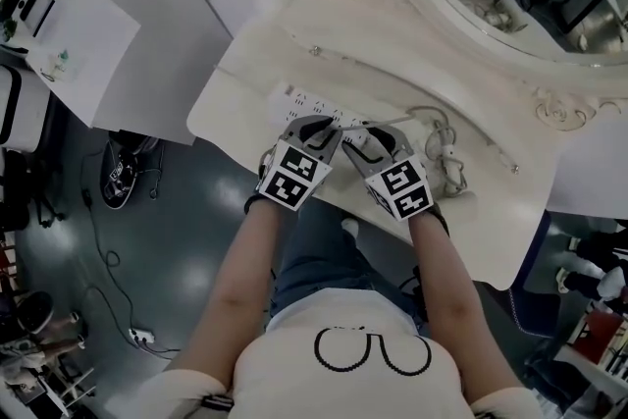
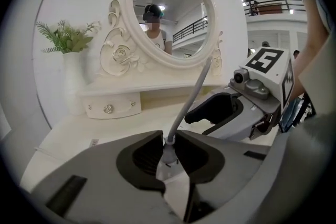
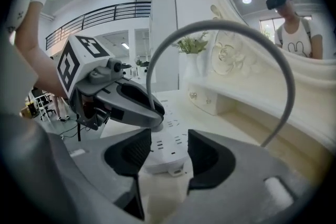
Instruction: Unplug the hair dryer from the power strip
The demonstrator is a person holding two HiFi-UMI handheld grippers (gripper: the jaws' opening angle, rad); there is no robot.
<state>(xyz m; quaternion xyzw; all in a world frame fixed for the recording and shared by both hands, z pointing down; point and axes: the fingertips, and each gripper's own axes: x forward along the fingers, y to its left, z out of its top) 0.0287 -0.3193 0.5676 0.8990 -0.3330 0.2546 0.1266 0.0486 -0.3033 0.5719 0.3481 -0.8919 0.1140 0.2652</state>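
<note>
The left gripper (image 2: 169,144) has its jaws drawn narrow and clamped on the hair dryer's plug (image 2: 168,156), the pads pressing its neck from both sides. The grey cord (image 2: 190,97) rises out from between the jaw tips and leans toward this tool's right. Close on that side is the right gripper (image 3: 169,140), its jaws spread wide, one on each side of the near end of the white power strip (image 3: 167,151); the pads flank the strip's edges, and whether they touch it cannot be told. From the right gripper the strip runs ahead and to the left, under the left gripper's jaws, which sit over its sockets; the cord arcs overhead from there and comes down on this tool's right. Both tools point down onto the cream vanity table (image 1: 245,93), side by side. Ahead of the left gripper sits a small drawer unit (image 2: 110,105); above that is the round mirror (image 2: 170,8); off to the far left stands a white vase (image 2: 73,89) of greenery.
</note>
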